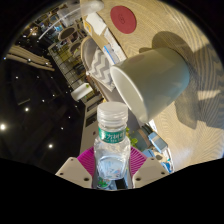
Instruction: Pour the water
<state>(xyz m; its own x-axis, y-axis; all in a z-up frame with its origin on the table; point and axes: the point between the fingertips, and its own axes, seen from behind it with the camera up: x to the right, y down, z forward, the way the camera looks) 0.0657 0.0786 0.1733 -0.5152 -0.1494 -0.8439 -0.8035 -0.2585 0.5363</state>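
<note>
On a pale wooden table [175,40], the gripper [112,167] clamps a clear, green-labelled bottle [112,145], tipped toward a white cup [150,80].

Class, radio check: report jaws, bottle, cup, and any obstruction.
Gripper jaws shut on water bottle, cap on. Paper cup tipped just beyond bottle. Nothing between them.

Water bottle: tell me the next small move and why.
Probably twist off the cap first. The water bottle sits between the gripper fingers, apparently gripped by the pads, and its white cap still looks on. The paper cup lies just beyond the cap with its opening facing the bottle. With the cap on, tipping would pour nothing.
</note>
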